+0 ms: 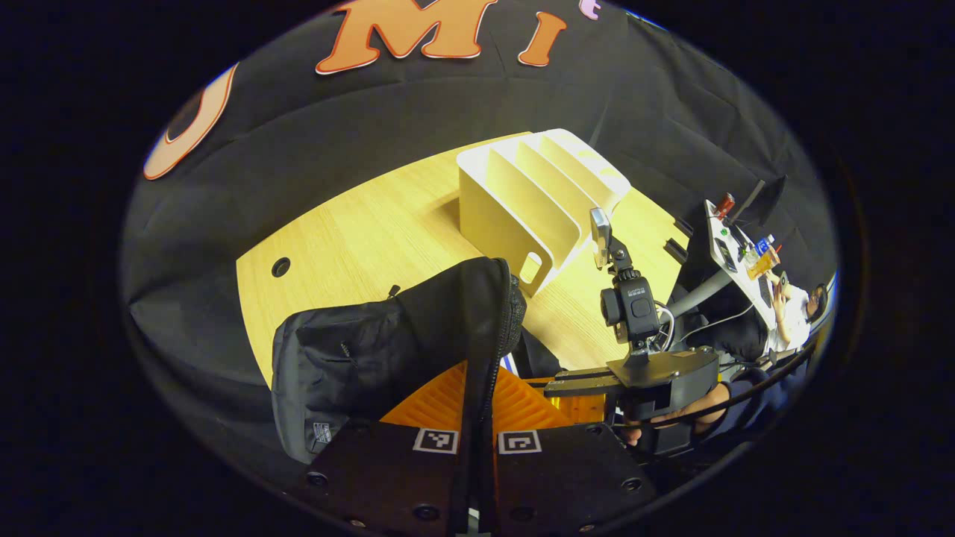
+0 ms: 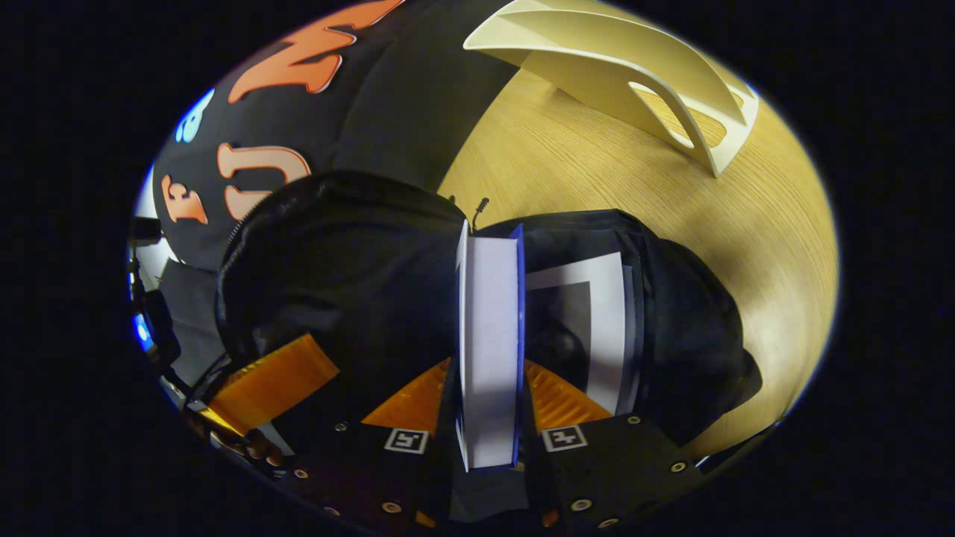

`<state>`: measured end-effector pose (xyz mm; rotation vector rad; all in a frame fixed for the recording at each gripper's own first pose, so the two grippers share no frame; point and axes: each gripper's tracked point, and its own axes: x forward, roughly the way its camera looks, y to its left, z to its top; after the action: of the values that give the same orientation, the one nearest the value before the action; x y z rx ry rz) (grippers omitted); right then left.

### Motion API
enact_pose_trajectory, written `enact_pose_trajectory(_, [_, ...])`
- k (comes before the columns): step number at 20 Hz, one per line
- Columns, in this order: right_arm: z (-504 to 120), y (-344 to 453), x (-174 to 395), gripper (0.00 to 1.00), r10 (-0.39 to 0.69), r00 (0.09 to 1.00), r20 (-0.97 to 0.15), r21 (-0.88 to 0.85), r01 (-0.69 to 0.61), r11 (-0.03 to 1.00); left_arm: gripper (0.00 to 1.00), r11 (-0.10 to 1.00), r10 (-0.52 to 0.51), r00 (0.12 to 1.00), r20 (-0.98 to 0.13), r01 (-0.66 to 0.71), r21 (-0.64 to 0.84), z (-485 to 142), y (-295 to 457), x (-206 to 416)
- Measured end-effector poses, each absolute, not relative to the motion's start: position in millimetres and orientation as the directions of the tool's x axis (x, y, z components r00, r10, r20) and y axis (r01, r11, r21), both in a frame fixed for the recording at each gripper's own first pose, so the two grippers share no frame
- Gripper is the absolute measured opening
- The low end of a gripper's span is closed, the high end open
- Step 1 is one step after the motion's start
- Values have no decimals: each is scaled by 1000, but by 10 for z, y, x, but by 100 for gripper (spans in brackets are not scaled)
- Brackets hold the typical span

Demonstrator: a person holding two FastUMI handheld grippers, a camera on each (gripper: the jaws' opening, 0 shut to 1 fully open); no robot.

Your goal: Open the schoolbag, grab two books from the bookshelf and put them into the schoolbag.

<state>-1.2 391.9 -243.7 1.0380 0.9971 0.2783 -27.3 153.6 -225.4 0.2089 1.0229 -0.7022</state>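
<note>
1. Pale wooden table [image 1: 351, 239] carries my black fabric schoolbag [image 1: 373, 350] at 7 o'clock and the cream slotted bookshelf [image 1: 537, 201] at 1.
2. My left gripper [image 1: 477, 418] pinches the bag's zippered edge.
3. My right gripper [image 2: 489, 418] clamps a blue-covered book [image 2: 489, 335] over the open bag.

Left gripper [image 1: 477, 418] pinching schoolbag [image 1: 388, 343] flap (jaws closed)
</note>
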Motion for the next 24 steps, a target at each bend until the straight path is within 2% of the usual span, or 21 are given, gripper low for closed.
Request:
enact_pose_trajectory(2, [-2443, 3800, -63, 54, 578, 528, -622, 749, 187, 636, 6, 770, -436, 331, -837, 619, -156, -2287, 1560, -296])
enact_pose_trajectory(3, [-2399, 3720, -98, 42, 567, 523, -637, 725, 156, 671, 6, 774, -433, 337, -836, 614, -154, -2308, 1546, -263])
enact_pose_trajectory(4, [-2352, 3668, -114, 70, 556, 521, -647, 705, 132, 697, 6, 776, -427, 340, -838, 613, -146, -2342, 1534, -263])
enact_pose_trajectory(6, [-2249, 3492, -79, 91, 529, 541, -654, 677, 106, 728, 6, 792, -406, 352, -843, 596, -133, -2399, 1529, -293])
enact_pose_trajectory(8, [-2208, 3206, -82, 98, 490, 562, -666, 640, 93, 763, 7, 804, -394, 359, -846, 581, -129, -2454, 1489, -341])
enact_pose_trajectory(13, [-2028, 2522, -77, 98, 398, 627, -670, 556, 68, 828, 22, 834, -374, 372, -849, 536, -132, -2495, 1310, -468])
enact_pose_trajectory(16, [-1932, 2091, -74, 98, 337, 661, -670, 487, 49, 872, 23, 848, -368, 396, -841, 514, -129, -2450, 1148, -527])
enact_pose_trajectory(18, [-1816, 1859, -67, 98, 316, 685, -656, 457, 28, 889, 35, 857, -372, 413, -832, 497, -136, -2404, 981, -576])
enact_pose_trajectory(19, [-1754, 1752, -79, 98, 311, 697, -646, 446, 14, 895, 45, 866, -358, 431, -828, 484, -122, -2411, 940, -588])
enact_pose_trajectory(22, [-1579, 1399, -80, 98, 268, 736, -621, 375, -22, 927, 63, 890, -353, 504, -788, 441, -117, -2235, 667, -599])
enact_pose_trajectory(23, [-1490, 1319, -41, 98, 252, 756, -605, 351, -32, 936, 75, 900, -351, 539, -766, 420, -117, -2186, 581, -590])
enact_pose_trajectory(24, [-1398, 1210, -31, 98, 240, 774, -585, 328, -45, 944, 82, 911, -345, 574, -742, 396, -118, -2102, 483, -581])
